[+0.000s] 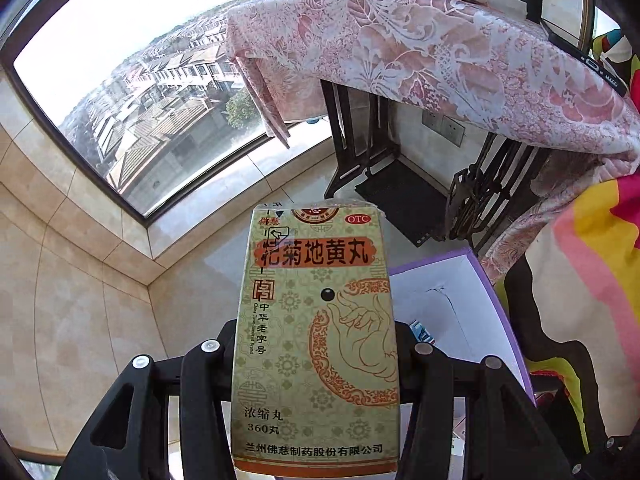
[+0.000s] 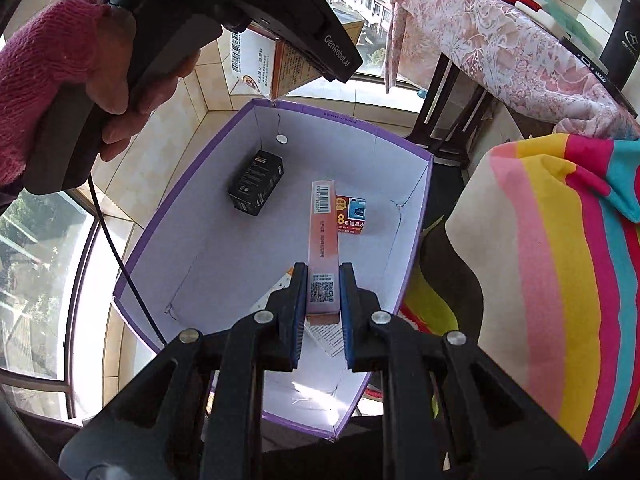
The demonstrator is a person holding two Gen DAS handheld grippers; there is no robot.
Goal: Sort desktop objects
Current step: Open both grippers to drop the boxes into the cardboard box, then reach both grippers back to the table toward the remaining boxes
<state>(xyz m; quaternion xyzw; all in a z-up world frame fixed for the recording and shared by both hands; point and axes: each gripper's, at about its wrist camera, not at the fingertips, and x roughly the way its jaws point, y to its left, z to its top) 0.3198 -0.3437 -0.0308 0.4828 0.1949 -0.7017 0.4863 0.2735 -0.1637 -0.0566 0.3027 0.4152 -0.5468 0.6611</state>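
Note:
My left gripper (image 1: 316, 360) is shut on a green and gold medicine box (image 1: 316, 340) and holds it upright in the air beside the purple-rimmed white box (image 1: 480, 280). In the right wrist view the left gripper (image 2: 280, 28) hangs above the far edge of that white box (image 2: 192, 184), still holding its medicine box (image 2: 264, 64). My right gripper (image 2: 322, 280) is shut on a long pink box (image 2: 323, 236) over the white box. Inside lie a black box (image 2: 256, 188), a blue and orange carton (image 2: 352, 216) and a coin (image 2: 282, 139).
A table under a pink floral cloth (image 1: 420, 52) stands at the back, on a black iron frame (image 1: 360, 140). A striped colourful cloth (image 2: 560, 260) lies at the right. A large window (image 1: 140, 80) and tiled sill are at the left.

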